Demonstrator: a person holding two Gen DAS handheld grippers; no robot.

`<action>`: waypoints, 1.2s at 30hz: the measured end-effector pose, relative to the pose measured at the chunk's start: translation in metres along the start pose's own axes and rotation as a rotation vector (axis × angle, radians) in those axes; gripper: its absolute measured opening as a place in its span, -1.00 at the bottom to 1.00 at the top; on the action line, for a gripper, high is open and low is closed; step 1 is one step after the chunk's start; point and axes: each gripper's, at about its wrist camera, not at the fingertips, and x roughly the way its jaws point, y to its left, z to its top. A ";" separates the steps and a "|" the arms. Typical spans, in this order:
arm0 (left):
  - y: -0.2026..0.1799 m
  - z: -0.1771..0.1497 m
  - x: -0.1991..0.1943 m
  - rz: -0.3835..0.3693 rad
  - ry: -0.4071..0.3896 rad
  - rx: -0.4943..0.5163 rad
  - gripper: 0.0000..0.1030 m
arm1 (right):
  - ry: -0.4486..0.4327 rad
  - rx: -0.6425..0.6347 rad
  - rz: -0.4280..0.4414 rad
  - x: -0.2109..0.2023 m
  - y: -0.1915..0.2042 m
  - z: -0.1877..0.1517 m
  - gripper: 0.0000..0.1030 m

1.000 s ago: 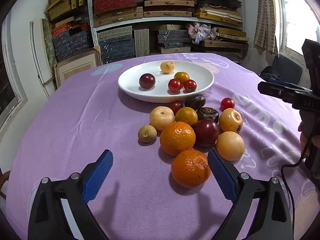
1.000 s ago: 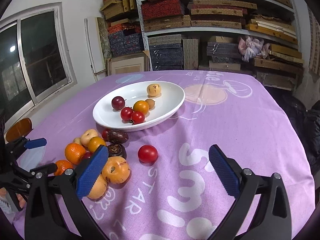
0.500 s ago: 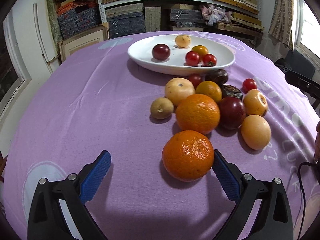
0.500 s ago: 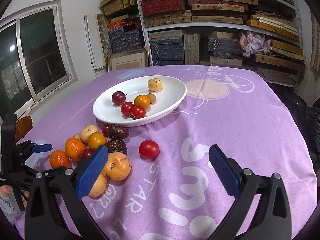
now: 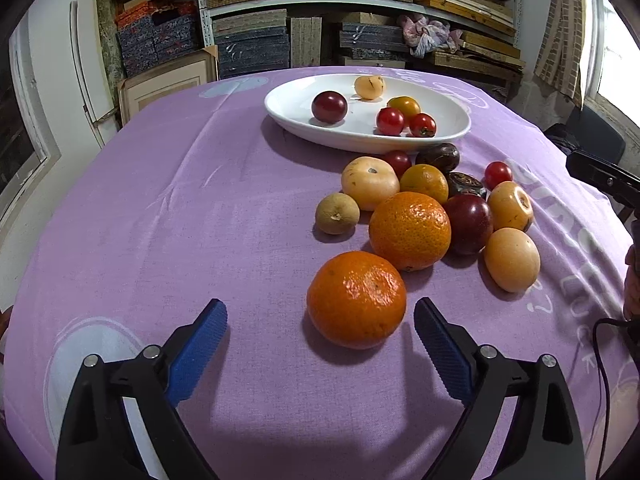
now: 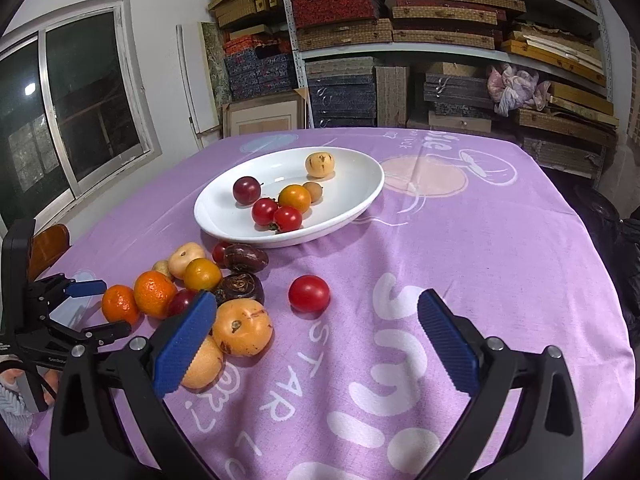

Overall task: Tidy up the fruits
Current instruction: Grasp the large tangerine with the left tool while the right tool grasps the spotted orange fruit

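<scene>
Hovering low over the purple printed tablecloth (image 5: 168, 208), the left gripper (image 5: 320, 320) has its blue ribbed jaws spread, and they have just been narrowing a little; the nearest round orange mandarin (image 5: 357, 299) sits just ahead of the fingertips, close to the right pad, with no pad pressing on it. Just beyond it lies a second, larger orange mandarin (image 5: 409, 230), touching a dark red plum (image 5: 468, 223). Around these cluster a small brownish round fruit (image 5: 337, 213) on the left, a pale yellow round fruit (image 5: 370, 183) farther back, and a pale oval fruit (image 5: 511, 259) on the right. At the far side of the pile stands the white oval ceramic plate (image 5: 288, 108), holding several small fruits.

The right gripper (image 6: 316, 340) is also released, jaws wide apart with nothing between them, above the white lettering on the cloth. A lone red cherry tomato (image 6: 309, 293) lies just beyond it, apart from the pile at the left.
</scene>
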 end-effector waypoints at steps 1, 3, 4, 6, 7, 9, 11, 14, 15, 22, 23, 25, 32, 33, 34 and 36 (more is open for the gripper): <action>0.000 0.000 0.001 -0.009 0.004 -0.001 0.70 | 0.002 -0.007 0.002 0.001 0.001 0.000 0.92; 0.002 -0.001 0.002 -0.026 0.012 -0.012 0.56 | 0.006 -0.018 0.005 0.001 0.005 -0.001 0.92; 0.003 -0.001 0.003 -0.031 0.015 -0.017 0.55 | 0.007 -0.022 0.007 0.001 0.005 -0.002 0.92; 0.003 -0.001 0.004 -0.029 0.020 -0.020 0.55 | 0.010 -0.029 0.012 0.002 0.006 -0.002 0.92; 0.003 -0.001 0.005 -0.024 0.024 -0.022 0.56 | 0.014 -0.034 0.014 0.003 0.008 -0.002 0.92; 0.002 -0.001 0.007 -0.018 0.039 -0.022 0.58 | 0.034 -0.053 0.013 0.006 0.010 -0.005 0.92; 0.003 -0.001 0.008 -0.009 0.046 -0.022 0.71 | 0.064 -0.085 -0.015 0.013 0.015 -0.007 0.92; 0.003 -0.002 0.010 0.005 0.060 -0.026 0.89 | 0.107 -0.133 -0.102 0.026 0.018 -0.012 0.92; 0.003 -0.002 0.011 0.005 0.069 -0.025 0.90 | 0.112 -0.129 -0.098 0.027 0.016 -0.012 0.92; 0.005 -0.002 0.013 0.004 0.078 -0.027 0.93 | 0.116 -0.173 0.011 0.030 0.037 -0.015 0.58; 0.005 -0.002 0.013 0.004 0.078 -0.027 0.93 | 0.135 -0.178 0.020 0.035 0.041 -0.015 0.33; 0.005 -0.002 0.013 0.004 0.078 -0.027 0.93 | 0.178 -0.166 0.038 0.044 0.045 -0.014 0.12; 0.005 -0.002 0.013 0.004 0.078 -0.027 0.93 | 0.217 -0.089 0.069 0.059 0.040 -0.011 0.11; 0.005 -0.002 0.013 0.004 0.078 -0.027 0.93 | 0.223 -0.087 0.066 0.060 0.040 -0.011 0.10; 0.006 -0.002 0.013 0.003 0.078 -0.027 0.93 | 0.230 -0.084 0.061 0.062 0.039 -0.012 0.09; 0.005 -0.002 0.014 0.003 0.078 -0.027 0.93 | 0.241 -0.076 0.058 0.065 0.038 -0.011 0.05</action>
